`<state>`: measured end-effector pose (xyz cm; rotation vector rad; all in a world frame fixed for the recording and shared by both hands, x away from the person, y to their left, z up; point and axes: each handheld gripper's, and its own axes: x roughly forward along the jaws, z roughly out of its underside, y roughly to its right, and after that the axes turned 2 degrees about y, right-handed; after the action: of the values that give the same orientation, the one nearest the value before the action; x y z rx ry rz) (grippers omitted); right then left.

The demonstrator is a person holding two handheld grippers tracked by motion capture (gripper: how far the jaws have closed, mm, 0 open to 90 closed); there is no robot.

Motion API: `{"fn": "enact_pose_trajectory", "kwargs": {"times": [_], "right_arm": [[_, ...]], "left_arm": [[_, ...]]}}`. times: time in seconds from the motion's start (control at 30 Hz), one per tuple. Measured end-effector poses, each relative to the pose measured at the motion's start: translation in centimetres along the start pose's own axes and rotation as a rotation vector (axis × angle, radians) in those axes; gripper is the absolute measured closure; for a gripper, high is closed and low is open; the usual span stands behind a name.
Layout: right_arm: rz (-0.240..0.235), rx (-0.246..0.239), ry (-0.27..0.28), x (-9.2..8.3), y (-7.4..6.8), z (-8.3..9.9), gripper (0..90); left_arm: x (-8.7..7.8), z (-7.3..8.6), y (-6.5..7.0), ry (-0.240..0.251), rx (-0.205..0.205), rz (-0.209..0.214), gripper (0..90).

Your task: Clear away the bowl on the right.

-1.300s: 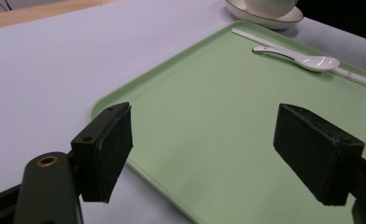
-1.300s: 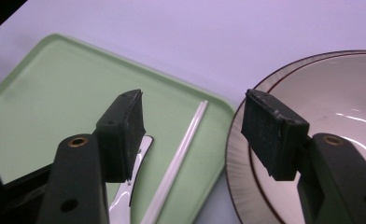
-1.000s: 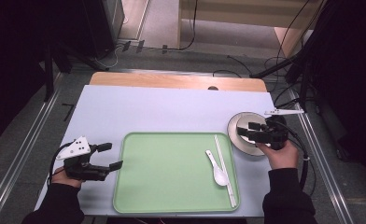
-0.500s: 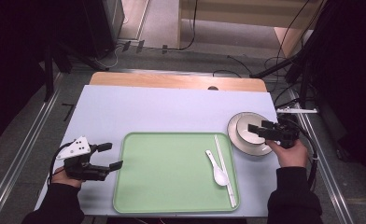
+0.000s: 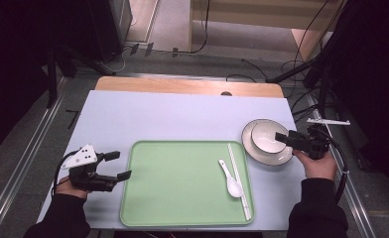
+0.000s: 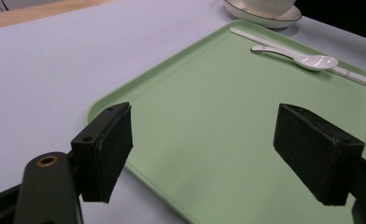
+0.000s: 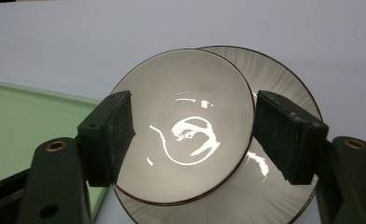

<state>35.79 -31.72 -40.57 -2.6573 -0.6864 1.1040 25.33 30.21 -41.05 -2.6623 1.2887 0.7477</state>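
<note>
a tray [image 5: 182, 198] lies mid-tabletop [image 5: 182, 116], with spoon [image 5: 230, 179] and chopsticks [image 5: 239, 181] at its right side. right of it, a bowl [image 5: 264, 137] sits on a plate [image 5: 274, 157].

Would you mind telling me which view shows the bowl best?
The right gripper view: the bowl is seen close from above, its inside and dark rim clear, on the plate. The high view shows it small; the left gripper view catches just its base at the top edge.

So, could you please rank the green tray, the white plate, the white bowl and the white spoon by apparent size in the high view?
1. Flat green plastic tray, by far the largest.
2. Round white dark-rimmed plate.
3. White ceramic bowl sitting on that plate.
4. White ceramic spoon, smallest in area, though nearly as long as the bowl is wide.
</note>
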Motion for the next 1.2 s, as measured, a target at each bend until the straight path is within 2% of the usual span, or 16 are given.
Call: {"fn": "enact_pose_trajectory", "kwargs": {"times": [0.23, 0.3, 0.47, 0.6, 0.8, 0.93, 1.13, 1.2], "right_arm": [[0.008, 0.019, 0.006, 0.4, 0.9, 0.5, 30.9], [0.023, 0.022, 0.010, 0.9, 1.2, 0.7, 36.4], [0.040, 0.041, 0.005, 1.6, 1.8, 1.1, 42.8], [0.037, 0.059, -0.009, 2.5, 2.3, 1.7, 50.1], [0.051, 0.065, -0.015, 3.3, 2.5, 2.0, 54.8], [0.063, 0.061, -0.029, 4.0, 2.4, 1.9, 62.7], [0.067, 0.080, -0.036, 4.5, 2.5, 2.0, 72.5], [0.067, 0.090, -0.035, 4.5, 2.5, 2.0, 73.3]], "left_arm": [[0.2, -0.1, -0.1, 0.003, 0.002, 0.003, 19.8], [0.2, -0.1, -0.1, -0.001, 0.001, 0.003, 19.8], [0.3, -0.1, -0.1, -0.004, 0.001, 0.004, 19.8], [0.3, -0.1, -0.1, -0.003, 0.001, 0.005, 19.9], [0.4, -0.1, -0.1, -0.004, 0.003, 0.007, 19.8], [0.4, -0.1, -0.1, -0.005, 0.004, 0.008, 19.9], [0.3, -0.1, -0.1, -0.003, 0.001, 0.005, 19.9], [0.3, -0.1, -0.1, -0.003, 0.000, 0.006, 19.8]]}}
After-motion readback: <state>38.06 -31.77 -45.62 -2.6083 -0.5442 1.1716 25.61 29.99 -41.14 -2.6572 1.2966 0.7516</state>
